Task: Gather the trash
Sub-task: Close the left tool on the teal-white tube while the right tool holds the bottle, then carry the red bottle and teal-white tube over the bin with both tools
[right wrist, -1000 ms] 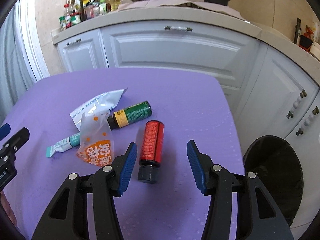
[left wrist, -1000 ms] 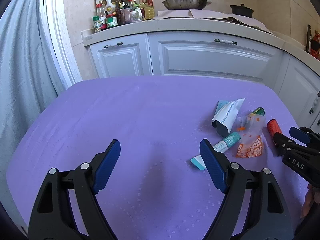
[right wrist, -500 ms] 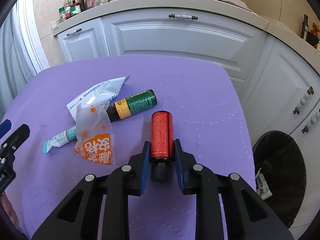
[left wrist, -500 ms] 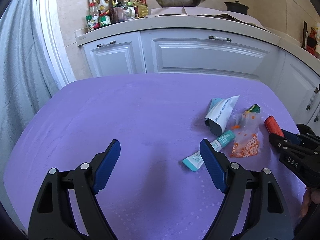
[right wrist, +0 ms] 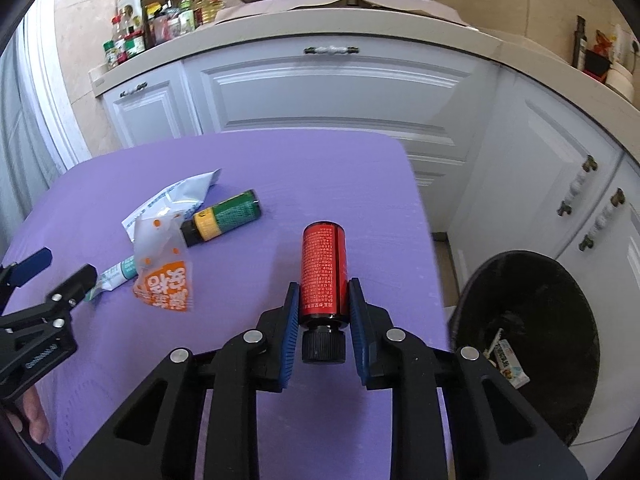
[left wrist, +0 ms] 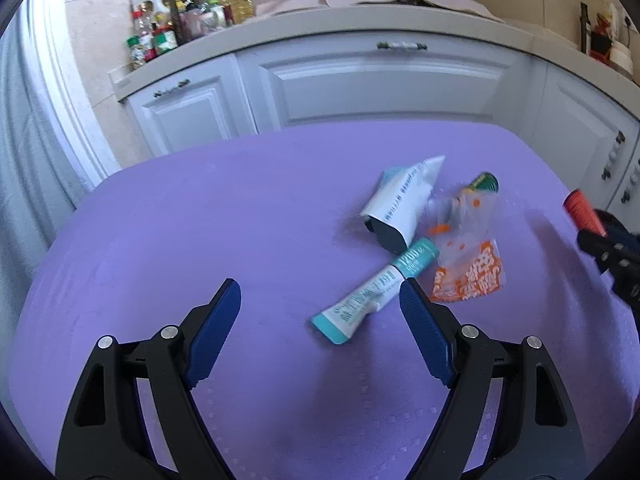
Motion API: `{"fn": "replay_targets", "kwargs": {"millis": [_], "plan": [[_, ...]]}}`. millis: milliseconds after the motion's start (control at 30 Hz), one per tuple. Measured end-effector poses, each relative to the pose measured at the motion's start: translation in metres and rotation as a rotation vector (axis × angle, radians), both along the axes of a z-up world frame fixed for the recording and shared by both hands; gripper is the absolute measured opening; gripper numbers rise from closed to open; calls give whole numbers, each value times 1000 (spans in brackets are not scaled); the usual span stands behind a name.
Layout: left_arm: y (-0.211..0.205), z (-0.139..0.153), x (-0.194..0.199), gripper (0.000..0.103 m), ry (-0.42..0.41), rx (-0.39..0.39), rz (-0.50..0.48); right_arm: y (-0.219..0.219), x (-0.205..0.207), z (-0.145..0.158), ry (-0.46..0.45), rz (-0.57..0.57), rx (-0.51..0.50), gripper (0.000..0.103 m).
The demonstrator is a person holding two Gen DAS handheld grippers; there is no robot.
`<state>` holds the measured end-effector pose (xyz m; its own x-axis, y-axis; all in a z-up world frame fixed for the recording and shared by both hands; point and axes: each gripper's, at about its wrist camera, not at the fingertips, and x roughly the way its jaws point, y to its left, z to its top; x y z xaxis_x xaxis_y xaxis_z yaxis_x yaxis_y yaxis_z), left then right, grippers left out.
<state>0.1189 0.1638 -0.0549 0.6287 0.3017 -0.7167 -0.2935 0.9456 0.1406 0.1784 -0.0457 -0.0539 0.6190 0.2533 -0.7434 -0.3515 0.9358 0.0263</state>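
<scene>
My right gripper point(right wrist: 323, 300) is shut on a red bottle point(right wrist: 323, 268) with a black cap, held above the purple table point(right wrist: 320, 168); the bottle also shows in the left wrist view point(left wrist: 582, 212). My left gripper point(left wrist: 320, 300) is open and empty, just short of a teal-and-white tube point(left wrist: 376, 296). Beside the tube lie an orange-and-clear wrapper point(left wrist: 470, 268), a white pouch point(left wrist: 404, 204) and a green bottle point(left wrist: 484, 184). In the right wrist view these are the tube point(right wrist: 116, 274), wrapper point(right wrist: 162, 268), pouch point(right wrist: 172, 200) and green bottle point(right wrist: 224, 218).
A black trash bin point(right wrist: 528, 344) stands on the floor right of the table, with a small wrapper inside. White kitchen cabinets point(right wrist: 332, 92) run behind and to the right. A counter above holds condiment bottles point(right wrist: 160, 20) and a pan.
My right gripper closed on the red bottle and has lifted it off the table. My left gripper moved nearer to the tube, still open.
</scene>
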Motion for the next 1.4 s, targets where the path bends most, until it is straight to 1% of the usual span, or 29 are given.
{"fn": "replay_targets", "kwargs": {"millis": [133,333,400,500,567,600,667,767,967,1133,1300,1400], "plan": [[-3,-10,7,80,45,-4,-28,-14,0,2,-7,-26,5,25],[-4,-16,14,80,76,-24,-60,-25,1,2,-10,-46,12,25],[-4,-18,17,78,89,-36,-69,-26,1,2,-9,-50,14,25],[-3,-17,17,67,83,-61,-83,-30,1,0,-8,-56,16,25],[-5,-16,17,52,81,-65,-101,-31,0,0,-6,-58,17,25],[-8,-16,17,48,81,-61,-113,-31,-1,0,-6,-60,17,25],[-13,-16,16,31,81,-57,-134,-33,-1,0,-6,-61,18,25],[-21,-16,15,19,85,-41,-158,-37,-2,0,-7,-66,20,25],[-22,-15,8,16,78,-49,-144,-45,-5,3,-16,-76,25,25],[-22,-8,-6,13,53,-55,-131,-47,-10,7,-27,-84,29,25],[-27,5,-24,12,12,-60,-118,-51,-17,13,-45,-92,35,25],[-33,18,-34,11,-29,-61,-115,-56,-22,18,-62,-102,39,25]]}}
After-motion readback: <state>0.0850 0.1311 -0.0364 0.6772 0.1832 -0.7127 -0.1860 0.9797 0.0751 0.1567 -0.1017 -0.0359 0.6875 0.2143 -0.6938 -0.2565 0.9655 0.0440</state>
